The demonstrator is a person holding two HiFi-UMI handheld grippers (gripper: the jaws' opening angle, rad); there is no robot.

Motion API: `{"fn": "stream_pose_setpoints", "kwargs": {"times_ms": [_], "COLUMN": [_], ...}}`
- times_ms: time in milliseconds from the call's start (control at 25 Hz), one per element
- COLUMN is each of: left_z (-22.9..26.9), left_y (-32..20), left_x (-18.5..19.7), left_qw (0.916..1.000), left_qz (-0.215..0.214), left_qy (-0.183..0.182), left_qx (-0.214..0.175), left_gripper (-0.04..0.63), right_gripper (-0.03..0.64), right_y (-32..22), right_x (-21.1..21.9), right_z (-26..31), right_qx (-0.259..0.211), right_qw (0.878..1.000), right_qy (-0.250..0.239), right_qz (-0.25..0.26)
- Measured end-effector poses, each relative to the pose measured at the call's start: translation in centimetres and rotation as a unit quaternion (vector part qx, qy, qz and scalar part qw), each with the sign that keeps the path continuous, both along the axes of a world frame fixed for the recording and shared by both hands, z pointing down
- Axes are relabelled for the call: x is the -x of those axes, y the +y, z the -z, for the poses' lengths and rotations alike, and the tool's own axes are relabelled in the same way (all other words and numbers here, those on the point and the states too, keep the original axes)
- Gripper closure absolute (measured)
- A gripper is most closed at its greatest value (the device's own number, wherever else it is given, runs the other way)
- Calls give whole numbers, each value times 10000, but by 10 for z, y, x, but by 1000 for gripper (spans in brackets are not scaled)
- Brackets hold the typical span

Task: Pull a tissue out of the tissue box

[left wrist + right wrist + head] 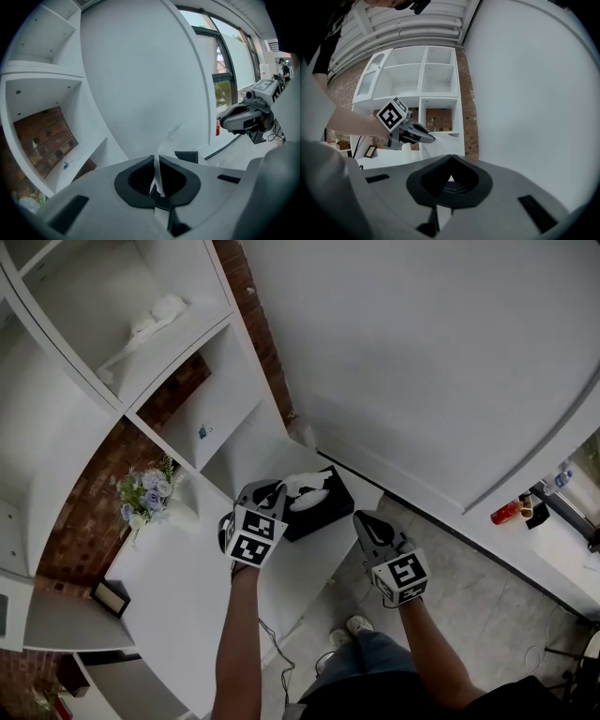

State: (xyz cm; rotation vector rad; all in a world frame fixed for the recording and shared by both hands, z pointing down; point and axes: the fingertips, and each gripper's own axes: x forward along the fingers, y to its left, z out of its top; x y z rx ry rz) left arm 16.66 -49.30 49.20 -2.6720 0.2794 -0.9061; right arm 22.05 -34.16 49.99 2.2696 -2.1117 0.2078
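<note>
Currently, left hand-held gripper (156, 158): jaws pinched shut on a strip of white tissue (158, 179), which runs down to the black tissue box (326, 509). Box stands on the white desk (187, 596), near the brick wall corner. Right hand-held gripper (450, 158): jaws together, nothing between them, held near the box's right side.
</note>
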Motion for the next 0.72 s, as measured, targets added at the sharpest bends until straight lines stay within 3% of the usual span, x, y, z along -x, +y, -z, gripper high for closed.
{"fn": "stream_pose_setpoints", "kwargs": {"times_ms": [360, 560, 720], "left_z": [27, 55, 71], "left_y": [8, 6, 1], "left_x": [25, 57, 98], "left_qw": [9993, 9936, 9816], "left_qz": [291, 770, 1293], "left_qy": [209, 831, 1394], "left_qx": [-133, 46, 175], "left_gripper": [586, 586, 586], "right_gripper": [618, 617, 617], "right_y": [-2, -9, -17], "right_x": [10, 24, 40], "right_z": [15, 26, 36], "right_qx": [-168, -290, -370], "right_qw": [9997, 9988, 9977], "right_qy": [9, 52, 94], "right_qz": [168, 379, 563]}}
